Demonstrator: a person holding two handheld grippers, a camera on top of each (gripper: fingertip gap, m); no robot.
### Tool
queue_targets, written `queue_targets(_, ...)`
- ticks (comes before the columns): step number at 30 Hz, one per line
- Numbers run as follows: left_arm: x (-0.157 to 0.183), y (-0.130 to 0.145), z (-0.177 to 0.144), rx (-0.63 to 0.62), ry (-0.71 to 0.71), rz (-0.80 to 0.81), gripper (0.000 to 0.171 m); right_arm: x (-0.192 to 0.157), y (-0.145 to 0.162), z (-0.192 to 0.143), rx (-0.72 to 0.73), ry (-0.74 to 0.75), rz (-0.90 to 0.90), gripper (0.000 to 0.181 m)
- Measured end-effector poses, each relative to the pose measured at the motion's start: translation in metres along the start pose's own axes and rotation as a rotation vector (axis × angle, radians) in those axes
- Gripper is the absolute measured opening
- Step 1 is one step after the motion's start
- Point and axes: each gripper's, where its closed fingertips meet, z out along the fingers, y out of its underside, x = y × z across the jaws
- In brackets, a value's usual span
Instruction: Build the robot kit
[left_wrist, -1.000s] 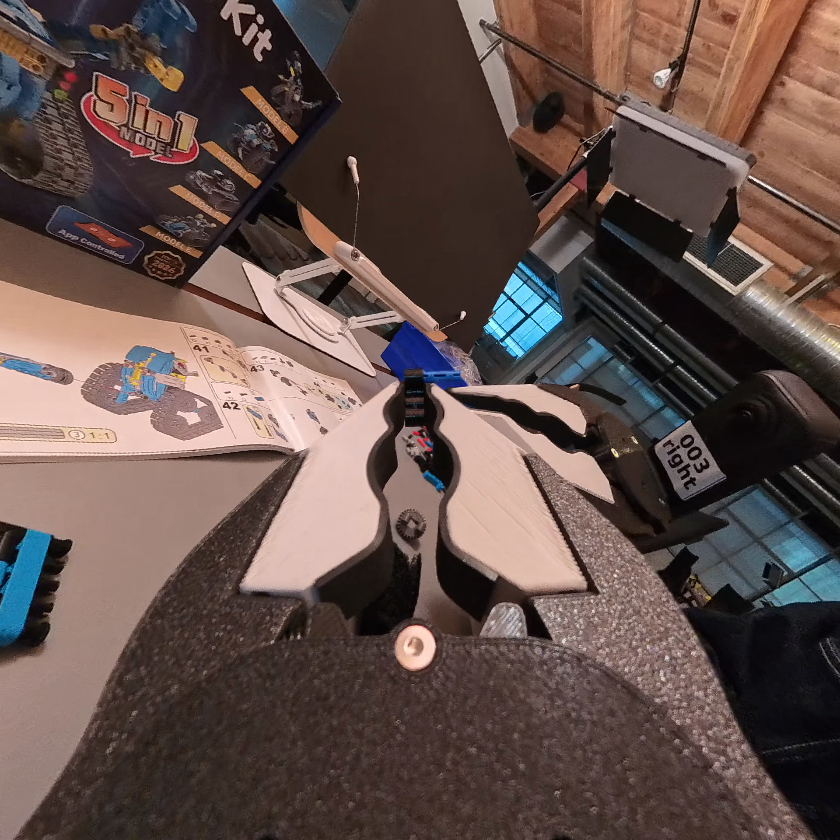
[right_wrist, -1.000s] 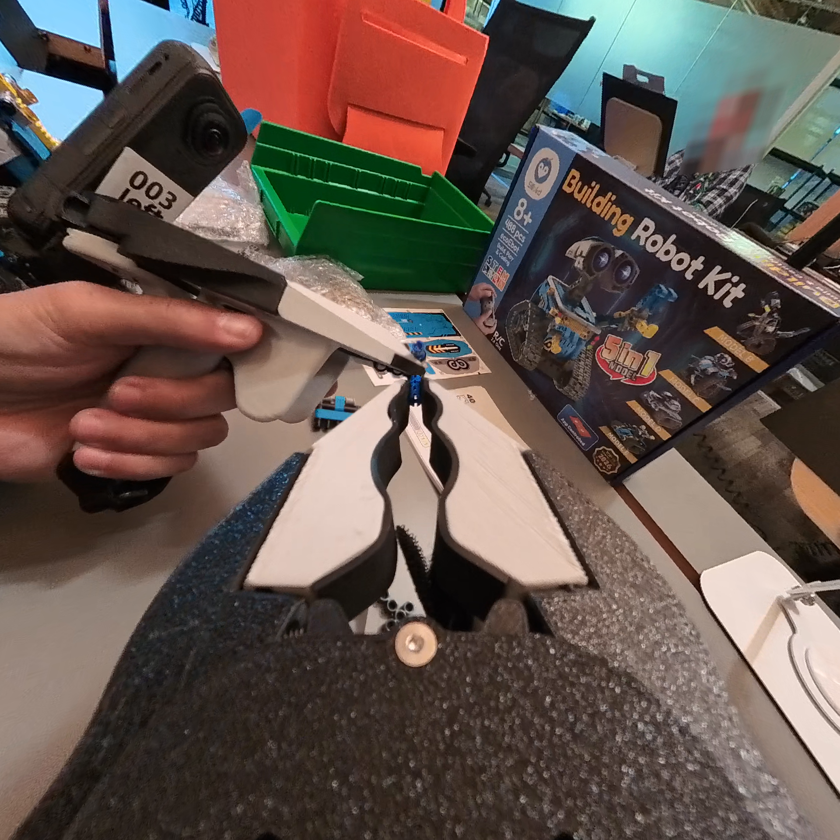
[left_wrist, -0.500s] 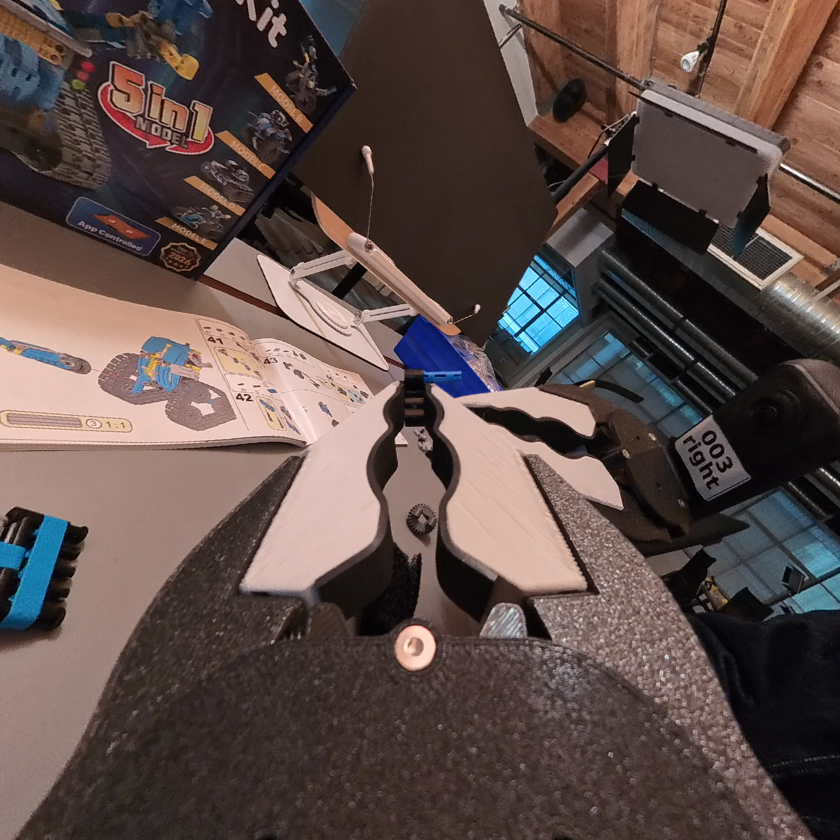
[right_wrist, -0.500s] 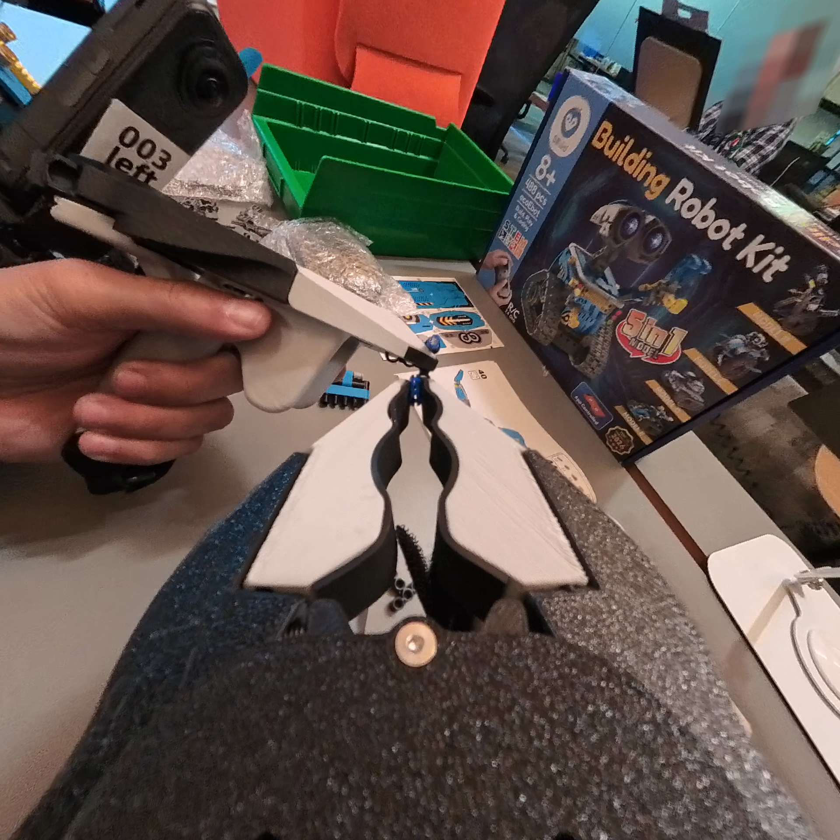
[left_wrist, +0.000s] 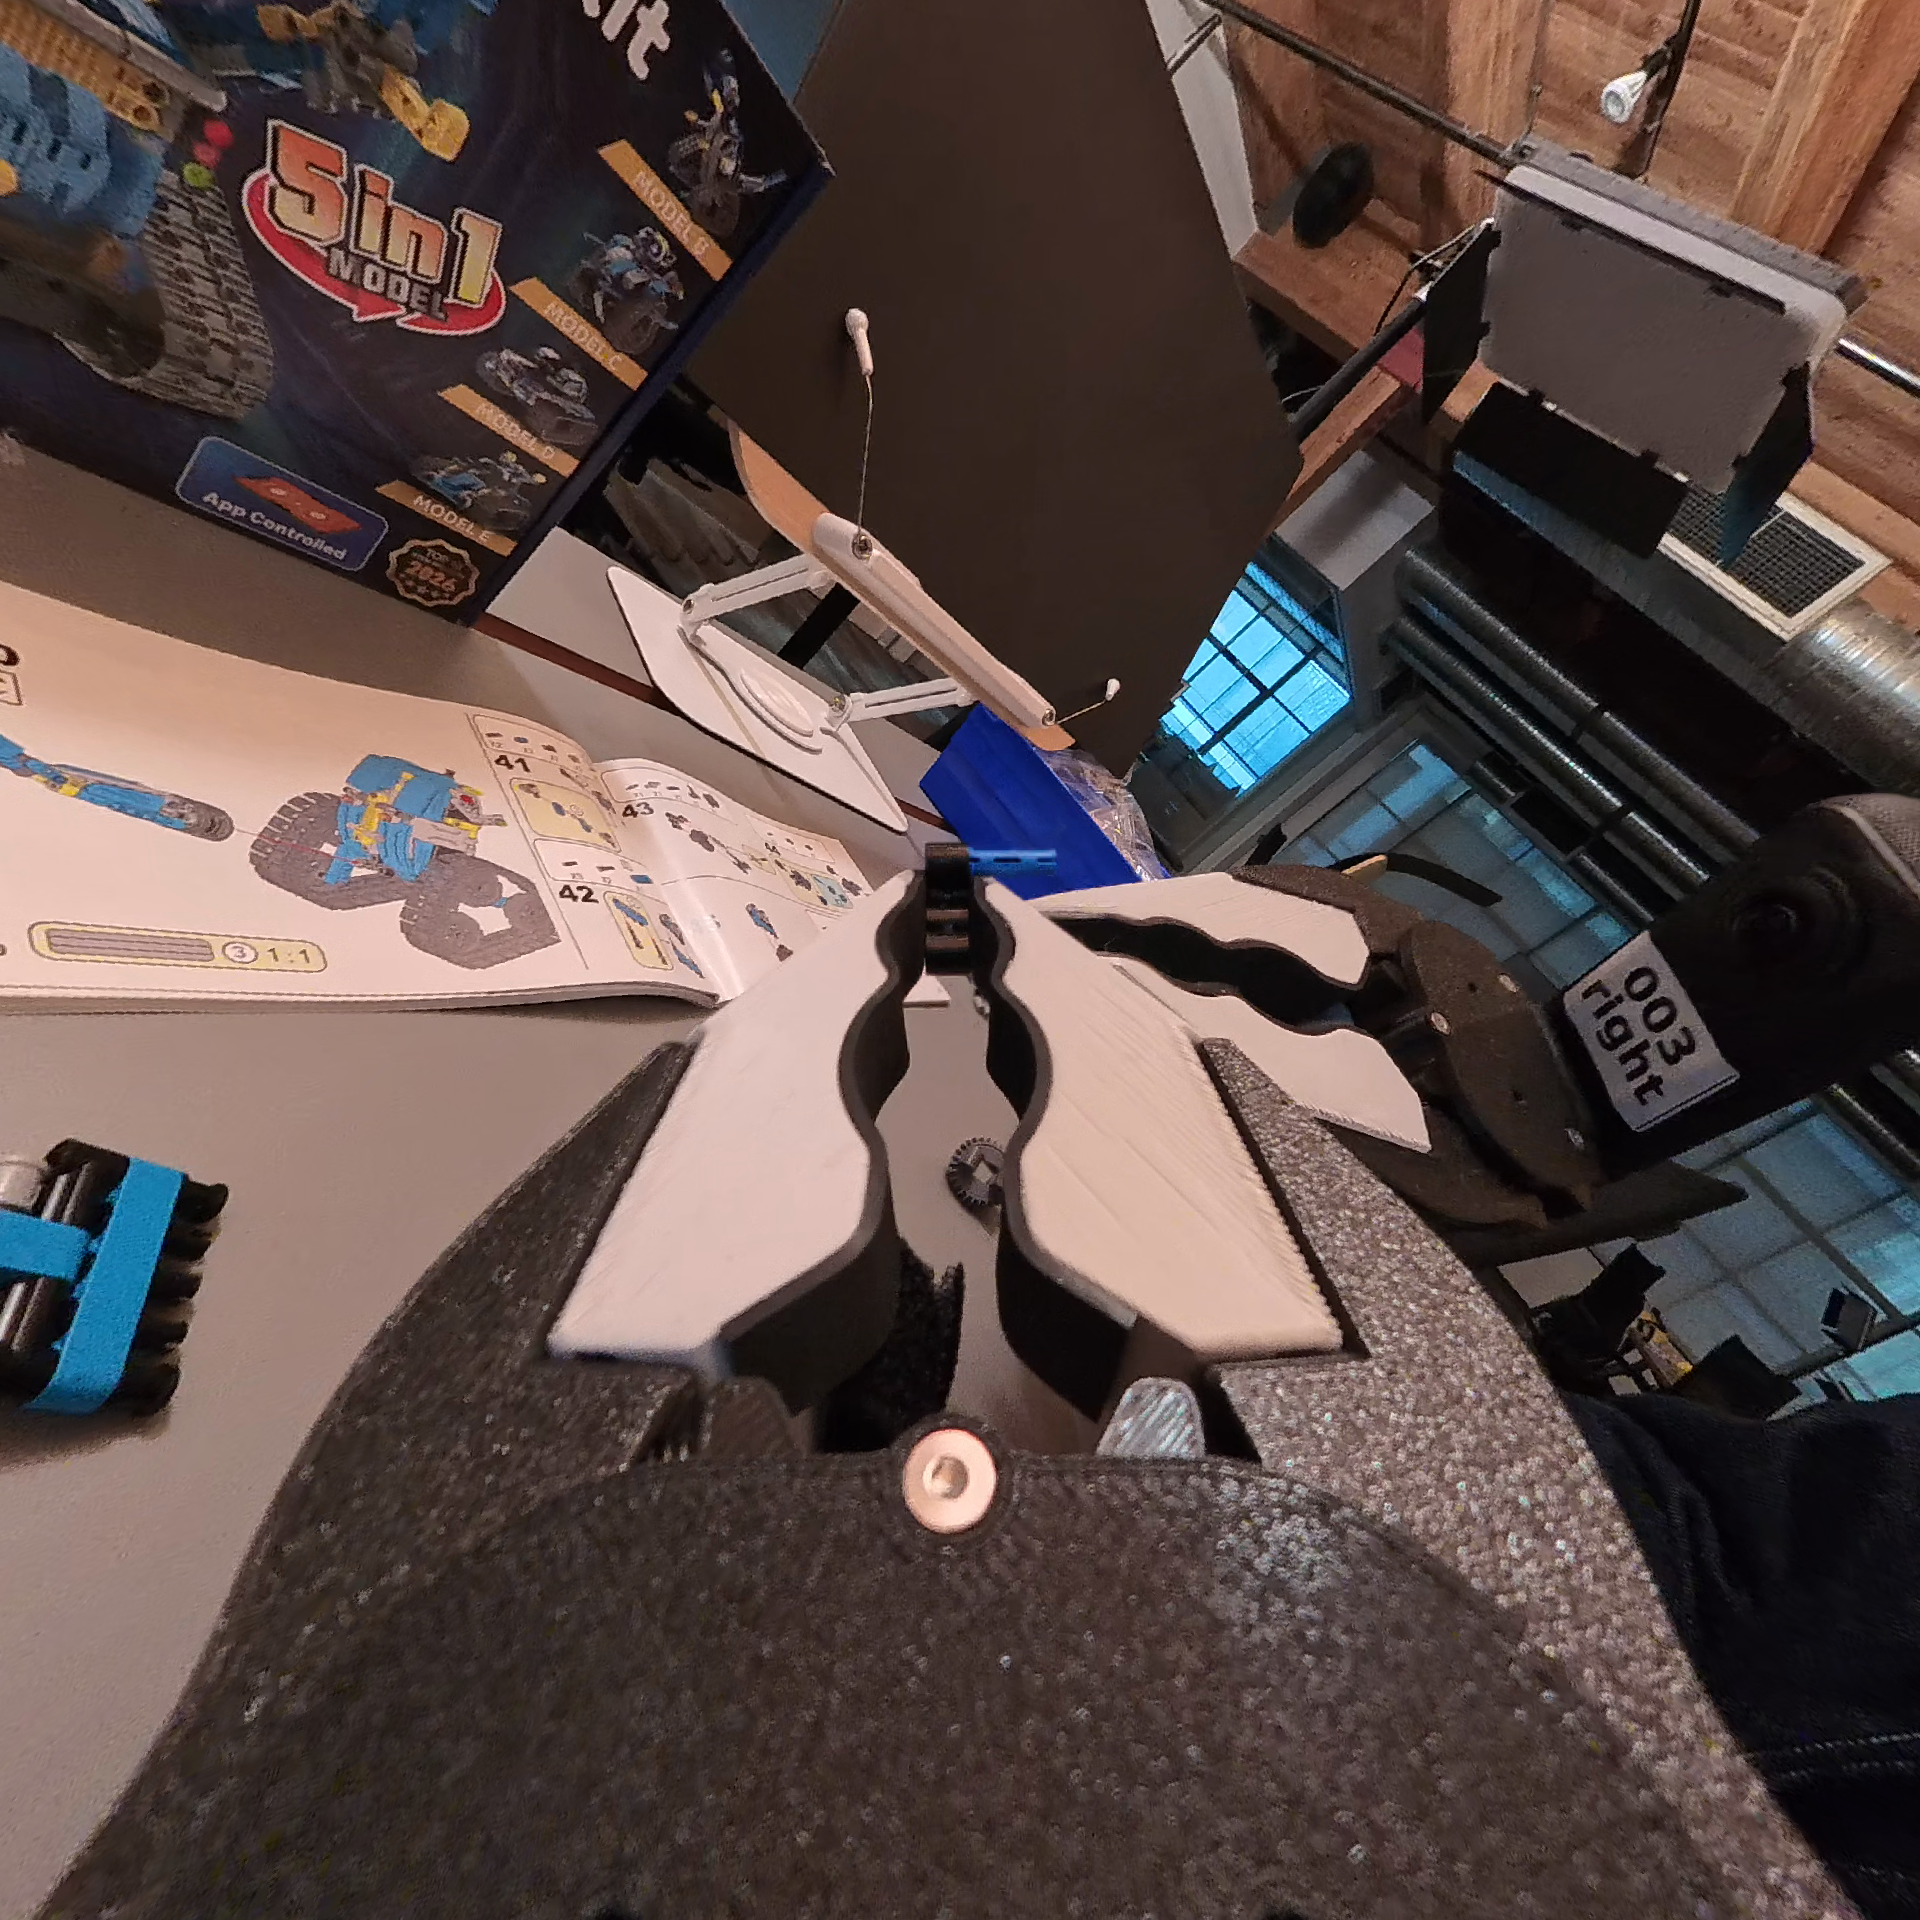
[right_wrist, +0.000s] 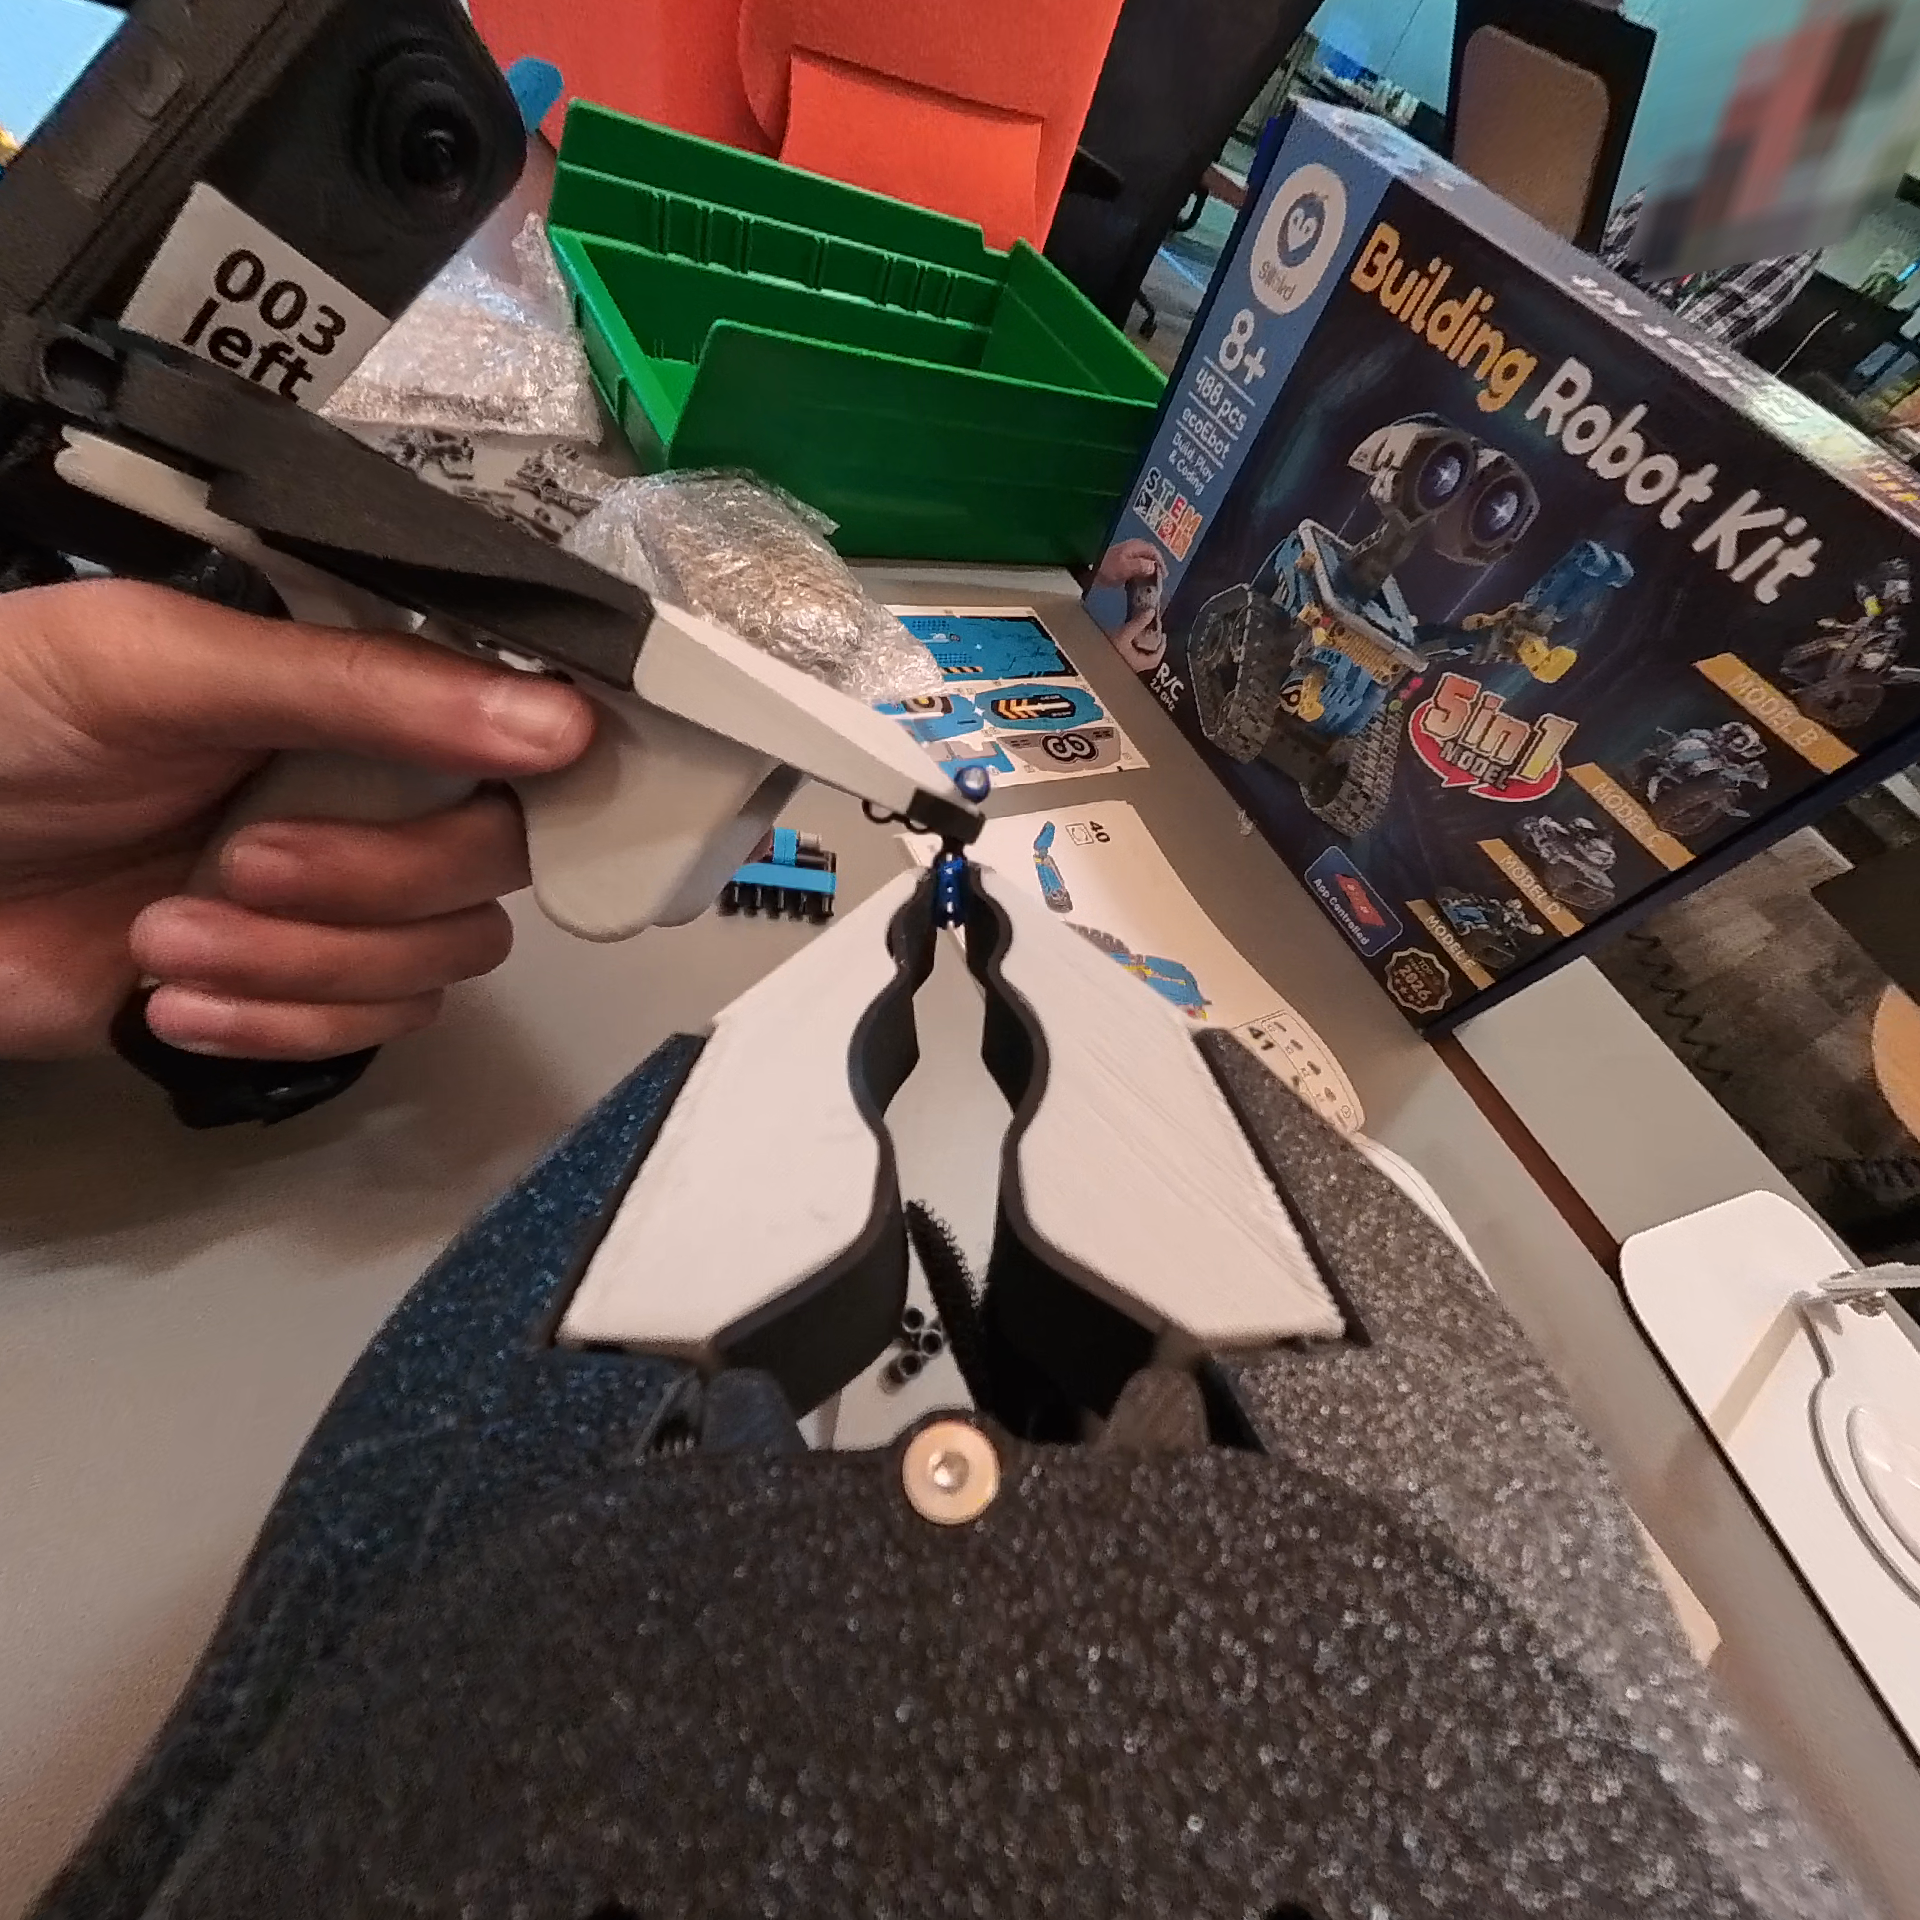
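Observation:
My left gripper (left_wrist: 947, 914) is shut on a small black building piece (left_wrist: 945, 906), held above the grey table. My right gripper (right_wrist: 948, 902) is shut on a small blue pin (right_wrist: 949, 896). In the left wrist view the blue pin (left_wrist: 1013, 860) points sideways at the top of the black piece, with the right gripper (left_wrist: 1049, 883) coming in from the right. In the right wrist view the left gripper (right_wrist: 961, 805), held by a hand (right_wrist: 239, 821), has its tip just above the pin. The two tips nearly touch.
An open instruction booklet (left_wrist: 364, 831) lies on the table under the grippers. The kit box (right_wrist: 1507, 582) stands behind it, a green bin (right_wrist: 862, 353) farther back. A blue and black tracked assembly (left_wrist: 94, 1268) lies left. A small black gear (left_wrist: 974, 1174) and a white stand base (right_wrist: 1766, 1382) also sit there. My two grippers' fingertips are within a few centimetres of each other.
Both grippers have stayed shut on their pieces. The blue pin has come closer to the top of the black piece, and both views have shifted slightly as the hands adjusted.

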Motion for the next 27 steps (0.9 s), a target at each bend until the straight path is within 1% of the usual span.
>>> queue_targets(2,0.001,0.000,0.000,0.002,0.006,-0.010,0.007,0.000,0.000,0.000,-0.013,0.002,-0.017,0.004)
queue_targets(4,0.002,0.001,0.000,0.004,0.010,-0.009,0.007,0.000,0.000,-0.001,-0.034,0.037,-0.057,0.004)
queue_targets(6,0.006,-0.001,0.000,0.005,-0.011,0.071,0.007,0.001,-0.003,-0.003,-0.054,0.074,-0.086,0.004)
queue_targets(8,0.010,-0.003,-0.001,0.016,-0.003,0.101,0.007,0.001,-0.008,-0.005,-0.027,0.048,0.009,0.004)
queue_targets(14,0.004,0.002,0.000,0.005,-0.002,0.019,0.007,0.000,-0.001,-0.001,-0.056,0.059,-0.010,0.004)
queue_targets(17,0.003,0.002,0.001,-0.006,-0.024,0.061,0.006,-0.001,0.001,0.000,-0.049,0.035,0.098,0.004)
queue_targets(18,0.003,0.002,0.001,-0.006,-0.019,0.052,0.006,-0.001,0.000,-0.001,-0.047,0.036,0.111,0.004)
queue_targets(19,0.002,0.003,0.001,-0.009,-0.013,0.027,0.006,-0.001,0.001,0.000,-0.055,0.048,0.089,0.004)
queue_targets(22,-0.003,0.006,0.001,-0.026,-0.007,-0.031,0.006,-0.002,0.006,0.002,-0.114,0.144,-0.156,0.004)
queue_targets(23,-0.004,0.007,0.001,-0.032,-0.008,-0.040,0.006,-0.002,0.007,0.003,-0.128,0.151,-0.161,0.004)
queue_targets(25,-0.006,0.008,0.001,-0.035,-0.020,-0.035,0.006,-0.003,0.009,0.005,-0.133,0.144,-0.146,0.004)
queue_targets(26,-0.007,0.008,0.001,-0.039,-0.026,-0.027,0.006,-0.003,0.009,0.006,-0.128,0.123,-0.092,0.004)
queue_targets(27,-0.008,0.008,0.000,-0.037,-0.027,-0.028,0.006,-0.004,0.009,0.006,-0.104,0.075,0.029,0.004)
